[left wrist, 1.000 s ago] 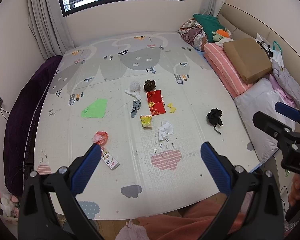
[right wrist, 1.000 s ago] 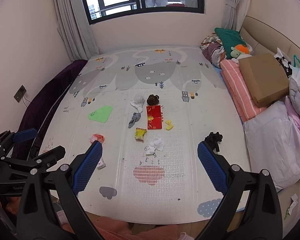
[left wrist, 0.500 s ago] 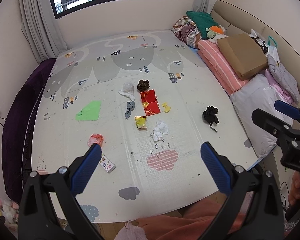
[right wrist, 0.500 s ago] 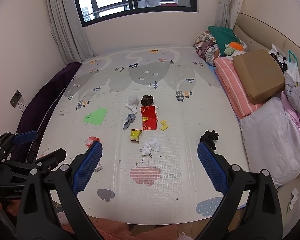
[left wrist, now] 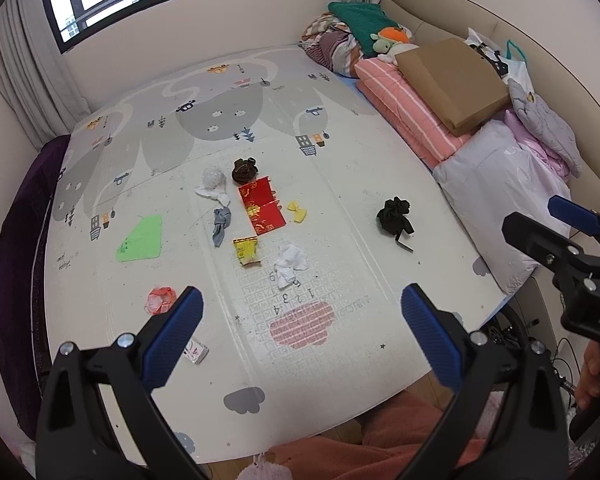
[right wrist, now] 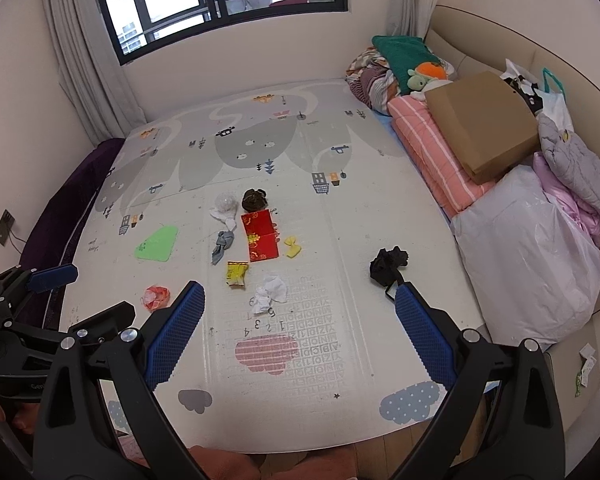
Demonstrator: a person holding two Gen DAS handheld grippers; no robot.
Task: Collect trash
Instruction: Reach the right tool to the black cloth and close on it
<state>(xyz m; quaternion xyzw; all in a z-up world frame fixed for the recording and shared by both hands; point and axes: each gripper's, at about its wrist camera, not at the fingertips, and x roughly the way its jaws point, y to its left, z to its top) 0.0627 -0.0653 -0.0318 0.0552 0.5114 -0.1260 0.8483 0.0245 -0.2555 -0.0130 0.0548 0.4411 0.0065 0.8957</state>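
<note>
Above the near edge of a patterned play mat (left wrist: 340,152), the left gripper (left wrist: 300,332) and right gripper (right wrist: 296,326) are hovering side by side, each with its blue-padded fingers spread wide and holding nothing. Trash is lying scattered across the middle of the mat: toward the left edge, a green paper (left wrist: 141,239) and a crumpled red-and-white wrapper (left wrist: 160,300); at the centre, a clear plastic wad (left wrist: 213,184), a grey scrap (left wrist: 221,224), a brown crumpled ball (left wrist: 244,170), a red envelope (left wrist: 262,210), a yellow snack packet (left wrist: 246,250), a white tissue (left wrist: 290,262) and a small yellow piece (left wrist: 297,211); toward the right edge, a black crumpled bag (left wrist: 394,220). Along that right edge, striped pink bedding (right wrist: 432,152), a brown cardboard box (right wrist: 484,124) and a white plastic sack (right wrist: 528,248) are piling up.
</note>
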